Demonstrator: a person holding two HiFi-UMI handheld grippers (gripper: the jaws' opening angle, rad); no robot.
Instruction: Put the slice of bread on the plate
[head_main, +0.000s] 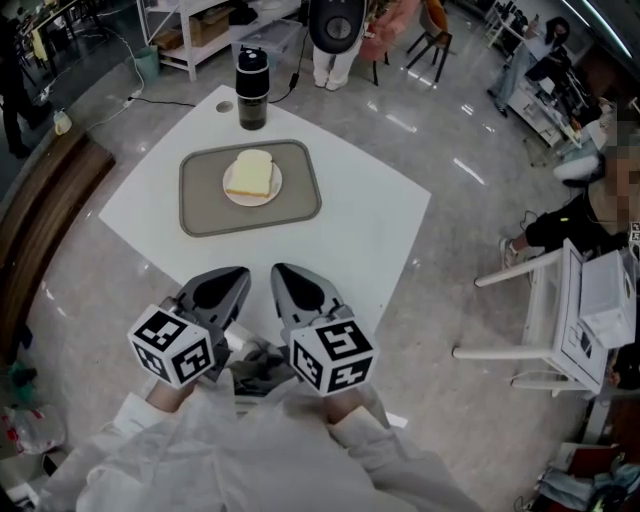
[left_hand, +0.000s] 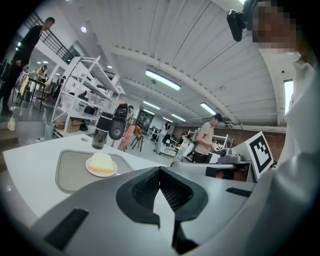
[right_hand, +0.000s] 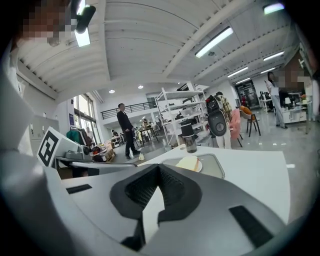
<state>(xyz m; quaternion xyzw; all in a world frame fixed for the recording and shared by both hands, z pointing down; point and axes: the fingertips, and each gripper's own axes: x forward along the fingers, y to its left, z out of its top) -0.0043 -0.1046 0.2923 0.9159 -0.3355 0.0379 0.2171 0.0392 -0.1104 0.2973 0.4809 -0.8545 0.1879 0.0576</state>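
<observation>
A slice of bread (head_main: 250, 173) lies on a small white plate (head_main: 271, 192) in the middle of a grey tray (head_main: 200, 212) on the white table (head_main: 370, 230). My left gripper (head_main: 238, 278) and right gripper (head_main: 283, 272) hover side by side over the table's near corner, well short of the tray. Both are shut with nothing between the jaws. In the left gripper view the closed tips (left_hand: 160, 170) point past the bread (left_hand: 102, 161) on its plate (left_hand: 93, 171). The right gripper view shows the closed tips (right_hand: 159, 167) below the bread (right_hand: 187, 162) and tray (right_hand: 216, 167).
A black bottle (head_main: 251, 90) stands just behind the tray. A white rack or chair (head_main: 560, 300) stands on the floor to the right, and a wooden bench (head_main: 40, 220) curves along the left. People and shelves fill the background.
</observation>
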